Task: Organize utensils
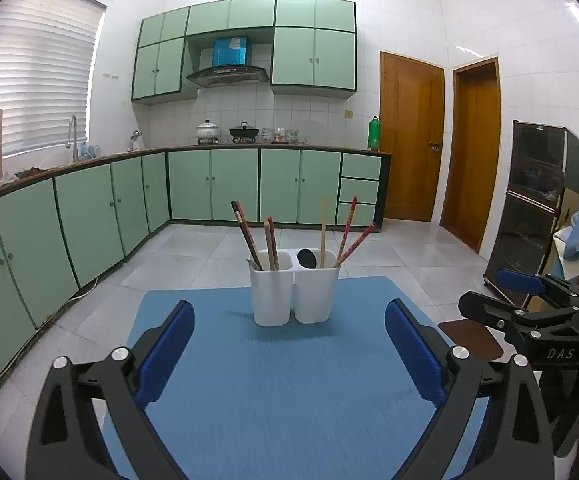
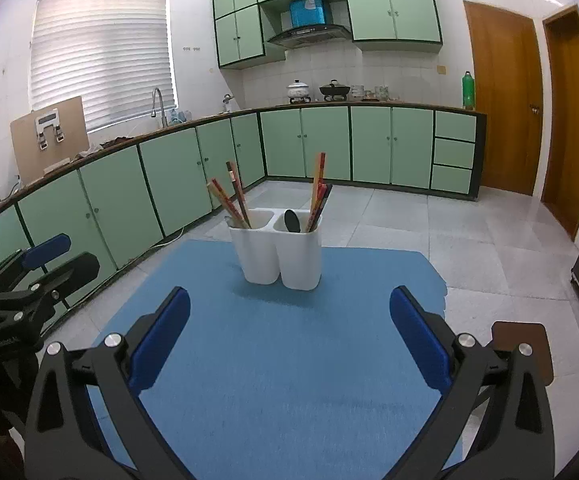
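A white holder (image 1: 294,292) with two cups joined side by side stands upright on a blue mat (image 1: 281,380). It sits near the far edge of the mat, about in the middle. The left cup has a few chopsticks (image 1: 254,240) sticking up out of it. They lean to the left. The right cup has more chopsticks (image 1: 345,236), and these lean to the right. One pale stick stands almost straight up. A black spoon (image 1: 307,258) also sits in the right cup, with its round end showing at the top.

The left gripper (image 1: 289,344) is over the near part of the mat. Its two blue pads are spread wide apart, and nothing is between them. It does not touch the holder. The right gripper (image 2: 289,332) is beside it, also over the near part of the mat. Its blue pads are spread wide too, and it holds nothing. Each gripper shows at the side of the other one's view.

A small brown table (image 2: 525,346) is just past the right side of the mat. Behind it all is a kitchen with green cupboards (image 1: 217,184), a tiled floor (image 1: 409,256), two brown doors (image 1: 409,136) and a window with blinds (image 2: 101,52).
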Tool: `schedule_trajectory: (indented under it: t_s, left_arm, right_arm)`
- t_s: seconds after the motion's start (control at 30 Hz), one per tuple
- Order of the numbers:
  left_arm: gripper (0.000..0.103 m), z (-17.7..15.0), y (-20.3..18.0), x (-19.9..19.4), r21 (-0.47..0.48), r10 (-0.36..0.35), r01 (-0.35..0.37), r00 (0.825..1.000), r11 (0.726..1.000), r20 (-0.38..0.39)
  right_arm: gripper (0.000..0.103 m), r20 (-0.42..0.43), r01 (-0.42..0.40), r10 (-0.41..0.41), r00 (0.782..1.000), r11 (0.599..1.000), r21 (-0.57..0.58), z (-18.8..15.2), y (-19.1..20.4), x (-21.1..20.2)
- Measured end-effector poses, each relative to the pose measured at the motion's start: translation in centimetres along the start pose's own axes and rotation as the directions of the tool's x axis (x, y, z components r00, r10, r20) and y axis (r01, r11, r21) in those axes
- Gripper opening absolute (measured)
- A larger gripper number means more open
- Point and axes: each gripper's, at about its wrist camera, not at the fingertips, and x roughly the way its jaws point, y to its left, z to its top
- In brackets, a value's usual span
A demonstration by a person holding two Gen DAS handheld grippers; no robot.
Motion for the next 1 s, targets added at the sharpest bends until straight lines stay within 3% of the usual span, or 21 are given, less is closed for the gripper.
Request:
schedule_trajectory:
  t_s: [1.0]
  left_arm:
    - [0.096, -1.6, -0.4, -4.1, 0.021, 0.062, -0.062, 0.998, 0.998, 0.010]
  right_arm:
    - [0.097, 0.007, -0.022, 0.022, 1.000, 0.999, -0.035, -1.1, 2.7, -2.6]
